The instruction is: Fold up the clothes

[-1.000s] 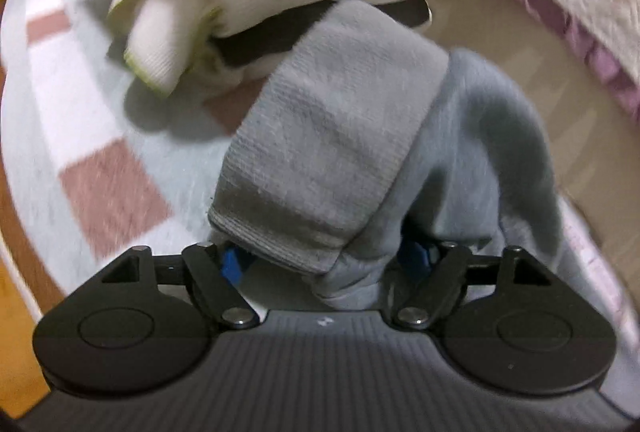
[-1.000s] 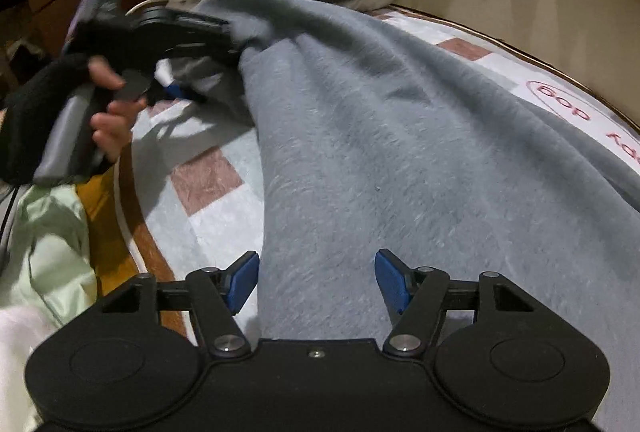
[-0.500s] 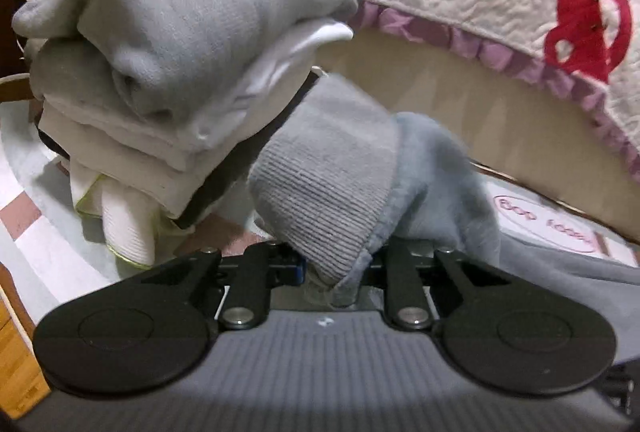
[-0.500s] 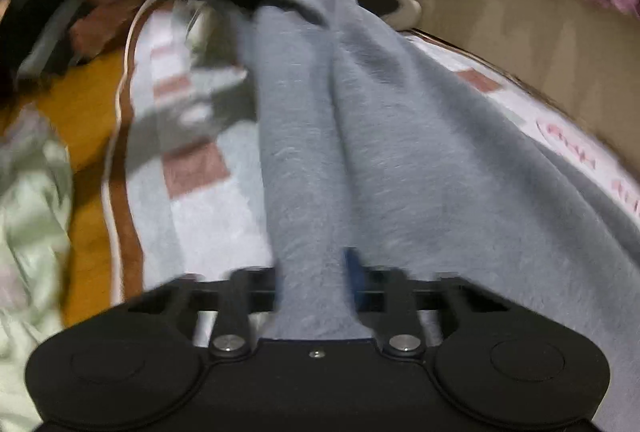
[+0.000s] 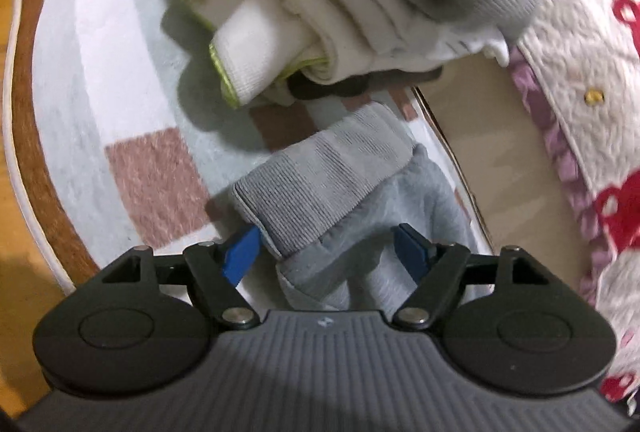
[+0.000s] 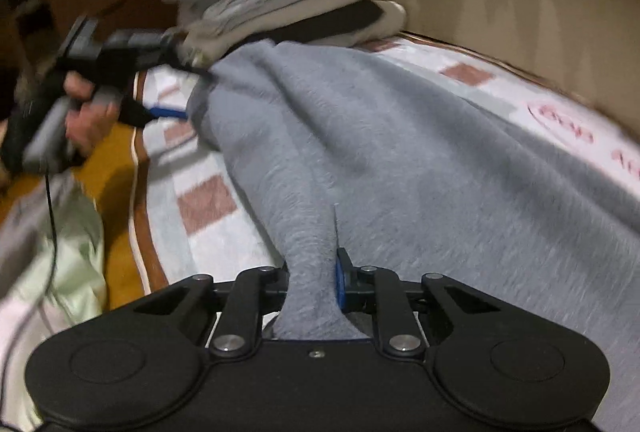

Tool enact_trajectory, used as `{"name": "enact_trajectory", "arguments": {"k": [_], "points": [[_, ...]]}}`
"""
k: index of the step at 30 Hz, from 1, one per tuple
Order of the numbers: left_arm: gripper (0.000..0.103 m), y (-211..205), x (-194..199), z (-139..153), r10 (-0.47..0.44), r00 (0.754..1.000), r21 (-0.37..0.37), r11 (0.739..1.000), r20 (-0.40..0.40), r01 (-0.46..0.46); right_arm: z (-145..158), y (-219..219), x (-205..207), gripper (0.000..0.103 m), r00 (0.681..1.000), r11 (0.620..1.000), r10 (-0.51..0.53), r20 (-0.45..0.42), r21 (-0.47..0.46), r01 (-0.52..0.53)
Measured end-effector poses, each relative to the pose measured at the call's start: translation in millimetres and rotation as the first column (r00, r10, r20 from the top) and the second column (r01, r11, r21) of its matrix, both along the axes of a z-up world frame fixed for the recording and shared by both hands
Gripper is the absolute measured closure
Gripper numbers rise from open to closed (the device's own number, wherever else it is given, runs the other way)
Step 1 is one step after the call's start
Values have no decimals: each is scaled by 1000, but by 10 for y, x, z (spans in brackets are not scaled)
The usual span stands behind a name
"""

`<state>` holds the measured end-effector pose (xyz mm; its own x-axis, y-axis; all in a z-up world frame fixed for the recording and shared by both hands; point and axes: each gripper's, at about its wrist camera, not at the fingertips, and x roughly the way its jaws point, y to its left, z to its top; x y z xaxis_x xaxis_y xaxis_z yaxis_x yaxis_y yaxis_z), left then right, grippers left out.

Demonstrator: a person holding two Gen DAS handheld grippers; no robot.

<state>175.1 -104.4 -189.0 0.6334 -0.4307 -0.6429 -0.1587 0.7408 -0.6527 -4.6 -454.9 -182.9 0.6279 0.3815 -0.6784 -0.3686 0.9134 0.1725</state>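
Bedroom floor, wood-toned, carries a pale checked rug with pink-brown squares and a brown border (image 5: pixel 152 188), where the folding is being done; a cream quilt with red motifs and a purple frill (image 5: pixel 580 44) hangs at the far right.

At the left in the right wrist view, a person's hand (image 6: pixel 86 120) holds the left tongs (image 5: pixel 326 252). Seen from the left wrist, their blue pads stand wide apart, either side of the ribbed cuff (image 5: pixel 320 188) of a soft grey fleece sweatshirt (image 6: pixel 420 160), pinching nothing.

Beyond the cuff sits a stack of folded grey, white and cream garments (image 5: pixel 360 4), one edged in lime green, with something dark at the bottom.

The sweatshirt lies spread over the rug, from the stack toward the near right. The right tongs (image 6: pixel 314 282) are closed on a gathered ridge of its fleece.

Judging by its drape, the garment is light, limp and fuzzy, not slippery; it will sag and bunch when lifted. The firmer ribbed cuff and seams look like the best places to take hold.
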Motion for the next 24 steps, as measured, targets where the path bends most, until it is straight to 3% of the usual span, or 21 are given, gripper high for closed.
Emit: {"name": "enact_trajectory", "arguments": {"k": [2,3,5,7,10,12,13,14,15,16,17,20,23,24], "points": [[26,-26,10,-43,11,1000,-28,1000,-20,-12,-13,80,-30,76,1000,998,21,9,-54,-21],[26,-17,-15,-69,-27,999,-24,999,-38,26,-21,121,-43,72,999,996,33,13,-82,-31],[25,-171,55,-110,-98,993,32,994,-63,100,-51,205,-55,68,998,988,61,22,-144,-57],[21,-277,86,-146,-101,993,94,990,-58,106,-81,257,-56,61,997,981,71,25,-183,-65],[14,-296,219,-183,-41,998,26,999,-48,42,-56,190,-51,53,998,990,59,25,-130,-55],[10,-193,277,-255,57,997,-105,993,-50,-61,-21,117,-48,51,998,996,50,25,-72,-48],[13,-165,291,-278,84,995,-116,989,-44,-89,-3,81,-47,51,999,998,45,24,-43,-44],[31,-139,304,-300,110,993,-123,986,-39,-114,14,44,-46,52,999,999,40,24,-14,-40],[57,-140,307,-238,83,996,-87,993,-19,-85,31,8,-45,53,999,999,35,23,15,-36],[68,-143,310,-171,53,999,-47,998,0,-52,49,-29,-43,55,999,999,31,22,44,-31],[78,-146,313,-103,21,1000,-6,1000,18,-21,66,-65,-42,83,999,997,26,22,73,-27],[81,-154,323,99,-79,995,120,990,64,71,119,-175,-38,85,1000,987,12,18,160,-15],[77,-163,332,301,-182,979,246,957,96,153,171,-271,-36,85,1000,972,2,15,235,-6],[75,-166,335,368,-217,971,288,941,104,179,189,-233,-39,85,1000,979,22,21,203,-26]]}}
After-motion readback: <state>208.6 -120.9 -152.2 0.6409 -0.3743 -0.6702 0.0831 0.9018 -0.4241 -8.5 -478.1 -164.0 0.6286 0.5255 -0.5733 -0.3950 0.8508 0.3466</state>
